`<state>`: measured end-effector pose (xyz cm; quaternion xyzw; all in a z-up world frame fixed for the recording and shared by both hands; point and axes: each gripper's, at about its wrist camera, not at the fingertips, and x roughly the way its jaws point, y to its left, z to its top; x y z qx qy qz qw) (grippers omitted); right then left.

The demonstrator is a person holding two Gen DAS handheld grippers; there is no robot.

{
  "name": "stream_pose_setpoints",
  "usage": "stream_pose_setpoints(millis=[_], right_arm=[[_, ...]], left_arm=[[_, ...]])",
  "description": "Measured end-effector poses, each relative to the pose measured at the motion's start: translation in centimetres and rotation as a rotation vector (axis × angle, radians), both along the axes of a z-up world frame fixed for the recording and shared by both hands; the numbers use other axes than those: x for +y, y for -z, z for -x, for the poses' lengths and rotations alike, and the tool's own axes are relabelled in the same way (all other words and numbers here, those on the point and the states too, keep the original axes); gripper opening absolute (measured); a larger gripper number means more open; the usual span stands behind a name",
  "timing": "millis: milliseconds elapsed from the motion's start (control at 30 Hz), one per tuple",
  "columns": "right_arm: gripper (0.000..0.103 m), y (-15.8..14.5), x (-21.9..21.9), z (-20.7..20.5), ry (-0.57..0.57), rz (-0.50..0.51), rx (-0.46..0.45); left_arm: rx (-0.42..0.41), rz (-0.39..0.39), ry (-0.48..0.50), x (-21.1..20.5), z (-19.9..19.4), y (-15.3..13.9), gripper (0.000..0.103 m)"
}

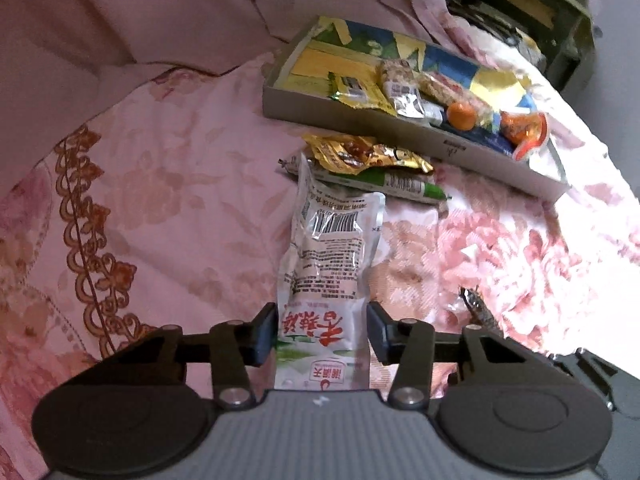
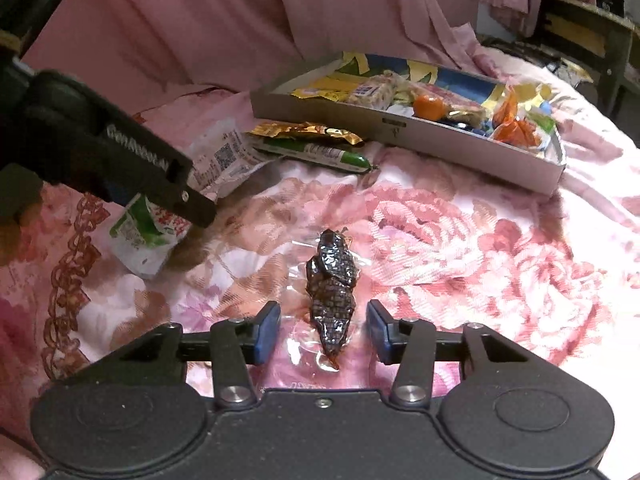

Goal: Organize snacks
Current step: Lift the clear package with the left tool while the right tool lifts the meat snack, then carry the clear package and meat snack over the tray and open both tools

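- Left wrist view has my left gripper (image 1: 322, 330) straddling the white milk pouch (image 1: 332, 252). The pads sit right at its sides, and honestly I can't tell if they're pinching it yet or just beside it.
- From the right wrist view the pouch (image 2: 160, 216) looks lifted at one end and drooping, so if the grip is only on the floppy edge it could slide out on the way over.
- My right gripper (image 2: 323, 332) is spread wide around the dark glossy snack in clear wrap (image 2: 331, 288), which is lying flat on the pink floral bedspread (image 2: 460, 240). Nothing's held there yet.
- That clear wrap is slick and thin. Closing too far back might just catch plastic and let the snack swing or drop.
- The cardboard tray (image 1: 360, 118) is well ahead, already crowded with the small orange (image 1: 461, 114) and other packets, so dropping things in carelessly could knock something over the low rim.
- The gold packet (image 1: 360, 152) and green stick (image 1: 384, 182) lie just beside the tray wall, touching the pouch's far end. Dragging the pouch could shove them around.
- Soft bedding means everything shifts when I press down.
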<state>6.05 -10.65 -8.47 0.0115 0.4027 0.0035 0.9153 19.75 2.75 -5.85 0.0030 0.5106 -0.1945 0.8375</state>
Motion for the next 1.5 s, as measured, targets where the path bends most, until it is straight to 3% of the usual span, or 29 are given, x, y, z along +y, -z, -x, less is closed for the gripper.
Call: stream_pose_setpoints(millis=[367,767,1133,1367,1500], right_arm=[[0.049,-1.1,1.7,0.9,-0.086,0.217,-0.166],[0.049,-3.8,-0.3,0.3,-0.067,0.260,-0.261],[0.049,-8.7,-4.9,0.4,-0.197,0.464,-0.371],[0.049,-9.0,-7.6,0.1,-0.197,0.455,-0.386],[0.049,-8.6,-8.3,-0.4,-0.166,0.389,-0.389]], left_arm=[[-0.064,0.096,-0.023,0.2,0.4,-1.5,0.051],[-0.129,0.200,-0.040,0.6,0.8,-2.8,0.051],[-0.068,0.241,-0.037,0.3,1.7,-3.0,0.051],[-0.068,0.313,-0.005,-0.7,2.8,-3.7,0.051],[-0.078,0.351,-0.009,-1.1,3.0,-4.2,0.051]])
